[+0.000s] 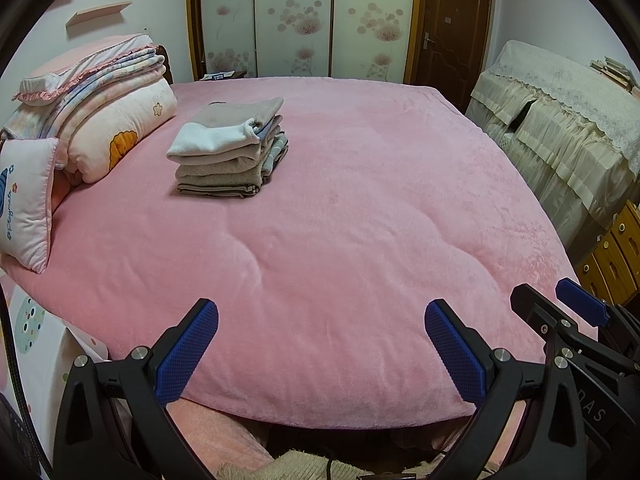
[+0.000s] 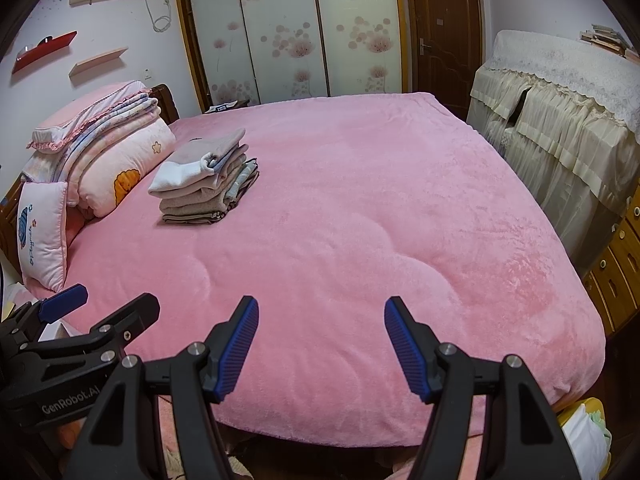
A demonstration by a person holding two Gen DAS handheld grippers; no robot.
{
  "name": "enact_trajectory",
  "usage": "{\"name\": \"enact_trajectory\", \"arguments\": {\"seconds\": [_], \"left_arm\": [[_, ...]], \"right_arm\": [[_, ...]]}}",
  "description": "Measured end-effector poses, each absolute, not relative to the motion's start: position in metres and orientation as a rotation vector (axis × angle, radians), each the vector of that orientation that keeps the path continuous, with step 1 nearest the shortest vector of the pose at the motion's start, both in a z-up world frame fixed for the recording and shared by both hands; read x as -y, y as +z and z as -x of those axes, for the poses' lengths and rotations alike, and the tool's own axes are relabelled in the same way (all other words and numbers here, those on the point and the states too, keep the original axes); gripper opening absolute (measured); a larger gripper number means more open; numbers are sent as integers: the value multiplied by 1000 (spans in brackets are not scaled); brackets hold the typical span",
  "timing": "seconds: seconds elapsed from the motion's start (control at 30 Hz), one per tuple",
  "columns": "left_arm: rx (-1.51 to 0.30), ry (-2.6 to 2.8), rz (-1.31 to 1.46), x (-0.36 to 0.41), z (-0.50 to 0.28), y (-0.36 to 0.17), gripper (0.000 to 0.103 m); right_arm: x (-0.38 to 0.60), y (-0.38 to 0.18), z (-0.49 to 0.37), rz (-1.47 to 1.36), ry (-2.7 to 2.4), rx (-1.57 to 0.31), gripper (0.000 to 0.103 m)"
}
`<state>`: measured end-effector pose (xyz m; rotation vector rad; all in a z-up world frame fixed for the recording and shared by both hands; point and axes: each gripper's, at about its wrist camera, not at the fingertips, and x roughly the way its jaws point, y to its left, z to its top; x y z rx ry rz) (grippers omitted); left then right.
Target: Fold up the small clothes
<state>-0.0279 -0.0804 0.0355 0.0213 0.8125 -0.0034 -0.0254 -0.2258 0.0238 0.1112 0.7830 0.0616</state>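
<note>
I had both tools held low over the near edge of the bed (image 1: 340, 240), side by side and almost level. My left tool (image 1: 320, 344) stood with its blue pads spread wide and nothing between them; my right tool (image 2: 320, 344) was likewise parted and empty. From the left wrist view I could see the right tool (image 1: 576, 312) just off to the side, near but not touching.

The stack of folded clothes (image 1: 228, 152) sat on the far left part of the bed, well apart from both tools. Its long axis ran roughly from the near edge toward the wardrobe (image 1: 296, 16), skewed a little, with the rounded folds facing right and the flat ends facing me. A white piece with a pale pink one lay on top, beige and grey layers beneath.

Just left of the stack, a pile of folded quilts (image 1: 104, 120) lay against the headboard end, and a small pillow (image 1: 24, 200) leaned below it at the bed's left edge. The pink blanket between the tools and the stack lay mostly flat, with shallow quilted creases. Along the right side stood furniture under a lace-trimmed cover (image 1: 560, 120), close to the bed's edge, with a brown door (image 1: 452, 28) beyond.
</note>
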Motion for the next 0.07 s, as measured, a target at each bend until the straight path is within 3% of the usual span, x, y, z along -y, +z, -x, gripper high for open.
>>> {"name": "enact_trajectory", "arguments": {"seconds": [0.07], "left_arm": [[-816,-2,-24,80,28,35,103]], "right_arm": [[227,21,27,-114,63,-787,66]]}}
